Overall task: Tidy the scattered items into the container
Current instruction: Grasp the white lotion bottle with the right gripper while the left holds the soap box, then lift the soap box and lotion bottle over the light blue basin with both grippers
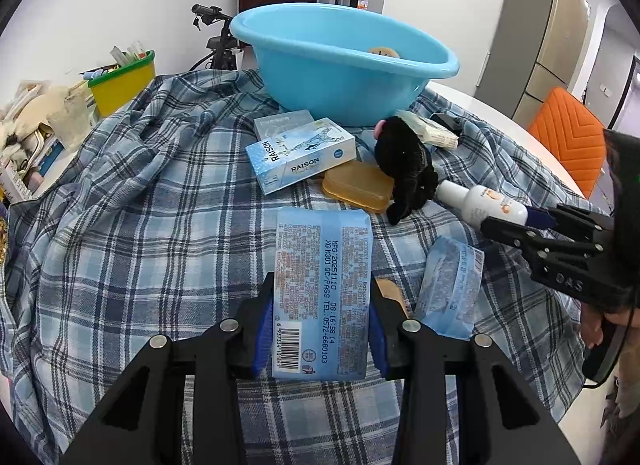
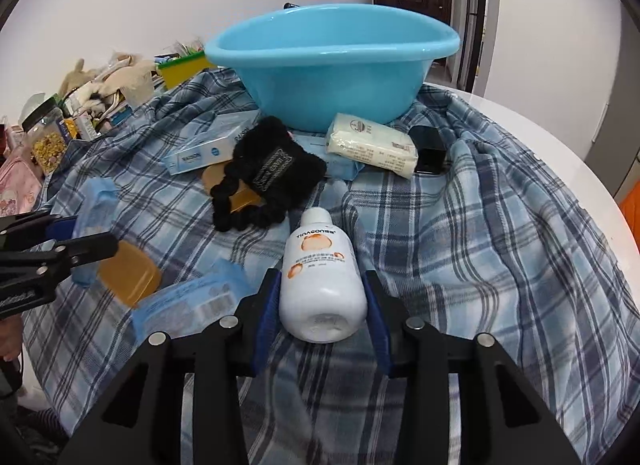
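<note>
Plaid cloth (image 1: pixel 140 201) covers my round white desk (image 2: pixel 560 137), and the blue basin (image 1: pixel 340 65) sits at its far side. My left claw (image 1: pixel 322 329) is clamped on a pale blue wipes packet (image 1: pixel 324 289), which lies flat on the cloth. My right claw (image 2: pixel 322 317) has its pads against the sides of a white lotion bottle (image 2: pixel 320 281) lying cap toward the basin. Between the claws and the basin lie a RAISON box (image 1: pixel 300 155), a black plush toy (image 1: pixel 408 165), an amber plastic case (image 1: pixel 358 185) and a second wipes packet (image 1: pixel 450 285).
</note>
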Motion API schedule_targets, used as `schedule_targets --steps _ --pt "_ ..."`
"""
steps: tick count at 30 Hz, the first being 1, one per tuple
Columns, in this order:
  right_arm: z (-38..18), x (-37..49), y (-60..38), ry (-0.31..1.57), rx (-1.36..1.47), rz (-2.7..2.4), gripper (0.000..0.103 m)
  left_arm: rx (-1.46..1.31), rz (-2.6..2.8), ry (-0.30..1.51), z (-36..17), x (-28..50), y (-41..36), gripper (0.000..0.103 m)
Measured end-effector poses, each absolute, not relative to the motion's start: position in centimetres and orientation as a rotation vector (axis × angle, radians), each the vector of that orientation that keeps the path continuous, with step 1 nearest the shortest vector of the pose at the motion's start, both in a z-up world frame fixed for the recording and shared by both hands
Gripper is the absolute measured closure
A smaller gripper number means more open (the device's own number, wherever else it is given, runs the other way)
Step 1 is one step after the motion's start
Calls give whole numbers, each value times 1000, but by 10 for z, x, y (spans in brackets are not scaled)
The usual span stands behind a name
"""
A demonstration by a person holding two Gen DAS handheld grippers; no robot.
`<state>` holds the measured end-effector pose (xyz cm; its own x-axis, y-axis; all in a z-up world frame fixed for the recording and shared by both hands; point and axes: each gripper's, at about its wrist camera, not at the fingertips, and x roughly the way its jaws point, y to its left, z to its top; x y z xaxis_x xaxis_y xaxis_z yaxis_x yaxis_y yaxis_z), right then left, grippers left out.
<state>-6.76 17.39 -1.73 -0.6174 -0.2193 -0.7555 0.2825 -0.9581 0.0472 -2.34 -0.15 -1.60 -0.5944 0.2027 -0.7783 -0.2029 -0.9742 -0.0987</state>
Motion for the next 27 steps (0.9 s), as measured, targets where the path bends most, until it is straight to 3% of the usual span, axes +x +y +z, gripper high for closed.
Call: schedule_targets --steps 6,12,15,17,27 --pt "-29 -45 175 46 1281 -2552 64 -1278 2618 13 -19 -21 1 61" --pt "-32 -51 175 24 1266 -2575 53 -1286 2596 11 -21 -21 5 61" --pt "-29 -57 176 7 1236 -2599 53 -1279 2606 20 -20 -20 4 61" --pt "-31 -60 177 -5 1247 -2585 64 -1282 2610 15 -20 -20 2 61" --pt "-31 -38 180 -42 1221 -2621 65 -1290 2615 17 -22 -24 2 61"
